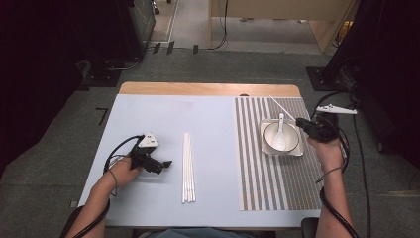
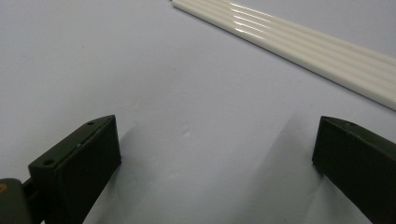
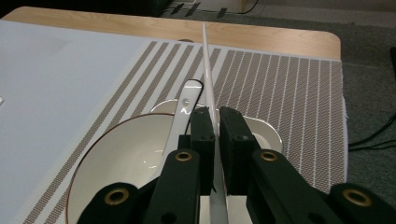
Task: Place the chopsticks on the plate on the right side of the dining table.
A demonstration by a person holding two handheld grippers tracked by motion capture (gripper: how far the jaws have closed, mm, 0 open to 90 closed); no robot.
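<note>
At the bowl's (image 1: 281,138) 3 o'clock, right gripper (image 1: 300,122) clamps one chopstick (image 3: 208,79), likely placing it on the mat (image 1: 267,183). Left gripper (image 1: 167,163) gapes wide, at 9 o'clock of the chopstick bundle (image 1: 188,167); next move needs a narrow pinch on one stick.

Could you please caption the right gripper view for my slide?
Right tool shut on a white chopstick above a bowl.

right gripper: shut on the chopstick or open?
Shut: the right gripper has both black jaws clamped on one thin white chopstick above the white bowl.
</note>
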